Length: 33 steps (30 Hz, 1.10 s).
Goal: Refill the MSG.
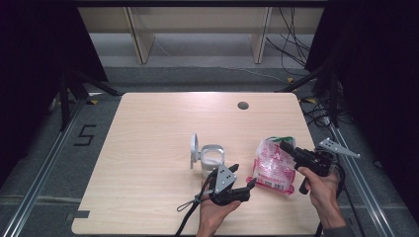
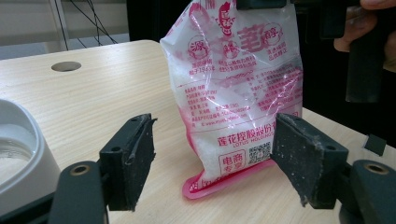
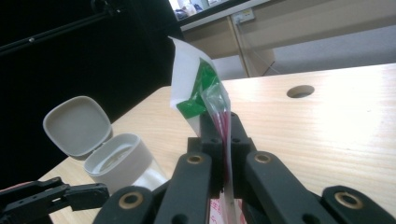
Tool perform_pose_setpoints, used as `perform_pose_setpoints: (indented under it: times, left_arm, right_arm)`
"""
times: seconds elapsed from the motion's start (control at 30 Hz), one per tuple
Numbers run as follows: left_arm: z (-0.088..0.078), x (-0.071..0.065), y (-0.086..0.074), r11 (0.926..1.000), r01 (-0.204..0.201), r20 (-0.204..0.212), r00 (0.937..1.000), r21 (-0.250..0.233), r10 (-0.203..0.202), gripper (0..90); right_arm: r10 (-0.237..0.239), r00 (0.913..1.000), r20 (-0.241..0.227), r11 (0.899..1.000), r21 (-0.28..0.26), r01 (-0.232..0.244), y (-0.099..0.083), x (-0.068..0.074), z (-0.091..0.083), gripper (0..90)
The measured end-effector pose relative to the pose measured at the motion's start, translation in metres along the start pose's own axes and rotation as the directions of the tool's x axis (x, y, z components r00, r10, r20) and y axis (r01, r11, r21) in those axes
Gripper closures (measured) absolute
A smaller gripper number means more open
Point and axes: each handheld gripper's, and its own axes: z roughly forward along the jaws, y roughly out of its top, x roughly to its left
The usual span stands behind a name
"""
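My right gripper (image 3: pixel 223 154) clamps the bag's (image 2: pixel 238 88) top; left gripper (image 2: pixel 215 163) gapes empty just short of it (next: grip its bottom, tip toward the canister (image 3: pixel 119 161)).

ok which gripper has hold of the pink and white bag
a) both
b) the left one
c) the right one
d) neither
c: in the right gripper view the right gripper is shut on the top edge of the bag, while in the left gripper view the left gripper stands open, its pads apart from the bag.
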Motion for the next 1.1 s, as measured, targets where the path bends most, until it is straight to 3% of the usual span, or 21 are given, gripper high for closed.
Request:
perform_pose_setpoints:
  times: [0.17,0.2,0.3,0.33,0.37,0.53,0.67,0.73,0.83,0.87,0.93,1.0,1.1]
  left_arm:
    - [-0.005,0.000,0.002,0.9994,-0.024,-0.001,0.9997,0.025,0.024,27.2]
    - [-0.006,0.000,0.002,0.9994,-0.028,0.004,0.9996,0.019,0.028,26.6]
    - [-0.012,0.007,0.006,0.9983,-0.055,0.017,0.9983,0.020,0.055,25.2]
    - [-0.014,0.008,0.007,0.9997,-0.017,0.020,0.9997,0.020,0.017,24.7]
    - [-0.015,0.010,0.009,0.9999,-0.009,0.016,0.9998,0.013,0.009,23.9]
    - [-0.021,0.014,0.010,0.9981,-0.059,0.042,0.9974,0.017,0.058,23.9]
    - [-0.022,0.016,0.008,0.9988,-0.043,0.063,0.9971,0.021,0.042,23.9]
    - [-0.025,0.016,0.008,0.9990,-0.038,0.050,0.9981,0.023,0.037,24.3]
    - [-0.029,0.017,0.009,0.9972,-0.073,0.053,0.9959,0.012,0.073,24.6]
    - [-0.031,0.017,0.009,0.9967,-0.079,0.053,0.9955,0.020,0.078,24.7]
    - [-0.034,0.021,0.008,0.9971,-0.074,0.073,0.9947,0.018,0.072,25.0]
    - [-0.037,0.025,0.009,0.9993,-0.036,0.050,0.9981,-0.007,0.036,25.5]
    - [-0.041,0.028,0.011,0.9988,-0.049,0.046,0.9977,-0.003,0.050,25.8]
  right_arm:
    - [0.002,0.9996,0.027,1.000,0.009,-0.003,-0.003,-0.005,-0.002,90.0]
    - [-0.020,0.9992,0.035,1.000,0.006,0.020,-0.003,-0.008,-0.002,90.0]
    - [-0.026,0.9985,0.047,1.000,0.007,0.026,-0.005,-0.012,-0.003,90.0]
    - [0.007,0.9987,0.051,1.000,0.016,-0.008,-0.005,-0.010,-0.004,90.0]
    - [-0.010,0.9987,0.050,1.000,0.014,0.009,-0.006,-0.012,-0.004,89.9]
    - [-0.008,0.9975,0.070,1.000,0.019,0.007,-0.008,-0.016,-0.004,89.8]
    - [0.003,0.9960,0.089,1.000,0.017,-0.005,-0.010,-0.018,-0.005,89.5]
    - [0.000,0.9957,0.093,1.000,0.021,-0.002,-0.011,-0.020,-0.007,89.5]
    - [-0.010,0.9955,0.094,1.000,0.015,0.008,-0.012,-0.024,-0.007,89.4]
    - [0.014,0.9949,0.100,1.000,0.023,-0.016,-0.013,-0.022,-0.007,89.4]
    - [0.005,0.9950,0.099,1.000,0.025,-0.007,-0.014,-0.023,-0.007,89.2]
    - [0.020,0.9944,0.104,0.999,0.037,-0.024,-0.013,-0.021,-0.007,89.0]
    - [0.015,0.9942,0.107,0.999,0.041,-0.019,-0.013,-0.021,-0.008,88.8]
